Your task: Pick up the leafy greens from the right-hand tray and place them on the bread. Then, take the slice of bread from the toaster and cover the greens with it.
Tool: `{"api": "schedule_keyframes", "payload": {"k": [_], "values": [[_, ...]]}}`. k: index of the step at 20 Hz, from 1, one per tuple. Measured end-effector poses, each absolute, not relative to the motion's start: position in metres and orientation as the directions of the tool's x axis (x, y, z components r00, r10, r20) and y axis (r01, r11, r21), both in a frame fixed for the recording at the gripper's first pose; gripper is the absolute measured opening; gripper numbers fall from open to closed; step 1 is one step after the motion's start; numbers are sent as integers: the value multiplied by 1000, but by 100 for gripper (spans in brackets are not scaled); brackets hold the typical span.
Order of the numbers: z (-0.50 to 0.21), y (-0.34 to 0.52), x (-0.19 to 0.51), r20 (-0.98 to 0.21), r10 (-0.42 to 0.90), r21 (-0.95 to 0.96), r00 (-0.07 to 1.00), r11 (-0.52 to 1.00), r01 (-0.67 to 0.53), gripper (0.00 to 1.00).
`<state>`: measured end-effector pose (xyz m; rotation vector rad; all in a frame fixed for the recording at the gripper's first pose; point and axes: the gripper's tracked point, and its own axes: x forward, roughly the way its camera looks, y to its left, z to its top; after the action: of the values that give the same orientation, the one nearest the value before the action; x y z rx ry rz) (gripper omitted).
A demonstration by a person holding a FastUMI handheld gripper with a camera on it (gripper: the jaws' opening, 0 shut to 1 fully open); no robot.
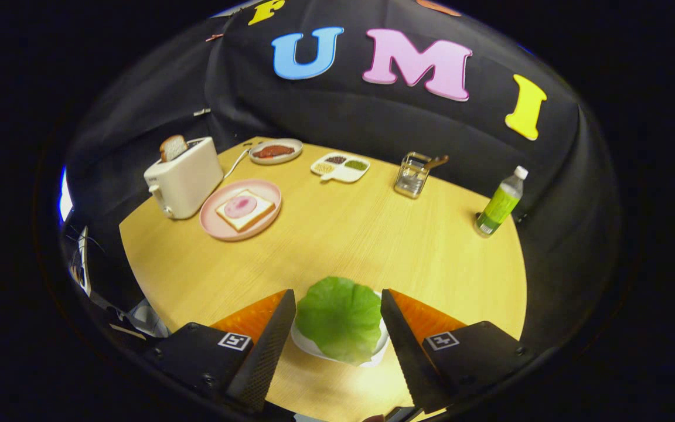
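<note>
Both tool [337, 310] fingers astride greens [339, 319]

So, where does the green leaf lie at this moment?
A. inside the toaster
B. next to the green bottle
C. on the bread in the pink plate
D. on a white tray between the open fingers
D: the green leaf lies on its white tray, between the spread fingers of the hand-held gripper, neither touching it.

A staged recording booth dressed as a breakfast kitchen: black cloth walls close around a light wooden desk [337, 234] carrying a white toaster [184, 179], a pink plate [267, 199], a divided condiment dish [340, 167] and a drink bottle [498, 205].
</note>
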<state>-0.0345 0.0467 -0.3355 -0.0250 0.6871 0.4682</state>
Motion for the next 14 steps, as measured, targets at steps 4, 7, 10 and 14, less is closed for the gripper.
{"api": "schedule_keyframes", "payload": {"k": [4, 7, 10, 14], "values": [[-383, 52, -30, -694, 412, 158, 590, 887, -433, 86], [-409, 53, -25, -735, 408, 169, 541, 884, -436, 81], [-430, 54, -21, -770, 402, 170, 495, 878, -448, 79], [-443, 55, -17, -788, 397, 166, 471, 873, -458, 70]]}}
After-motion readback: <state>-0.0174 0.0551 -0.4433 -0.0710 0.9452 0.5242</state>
